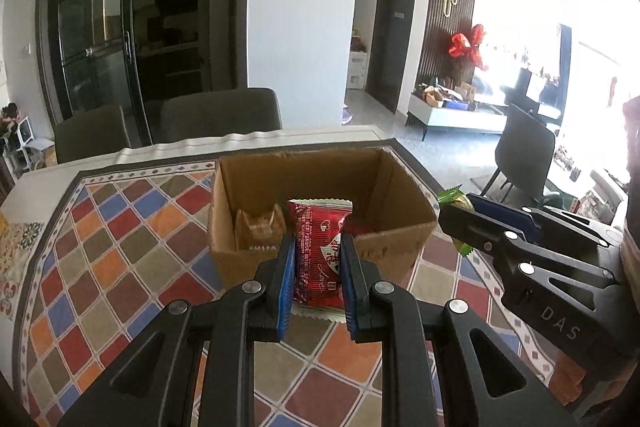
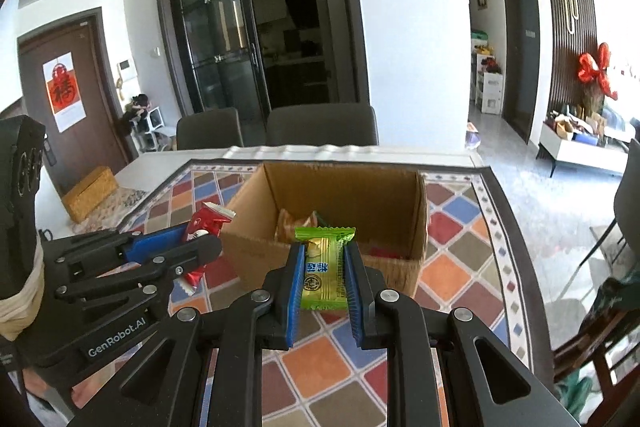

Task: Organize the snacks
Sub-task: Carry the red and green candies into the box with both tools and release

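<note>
Left gripper (image 1: 318,259) pinching a red snack packet (image 1: 320,251), right gripper (image 2: 323,267) pinching a green snack packet (image 2: 324,267), both just before an open cardboard box (image 2: 420,211) on a chequered tablecloth (image 1: 100,247)

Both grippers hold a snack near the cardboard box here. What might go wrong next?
1. The left gripper and right gripper sit close together, so they might collide over the cardboard box.
2. The red packet is pinched only near its lower end and may swing or slip.
3. The green packet could catch the box's near rim and fall outside.

Bright daylight, blown-out glare at right, fisheye-warped edges.
</note>
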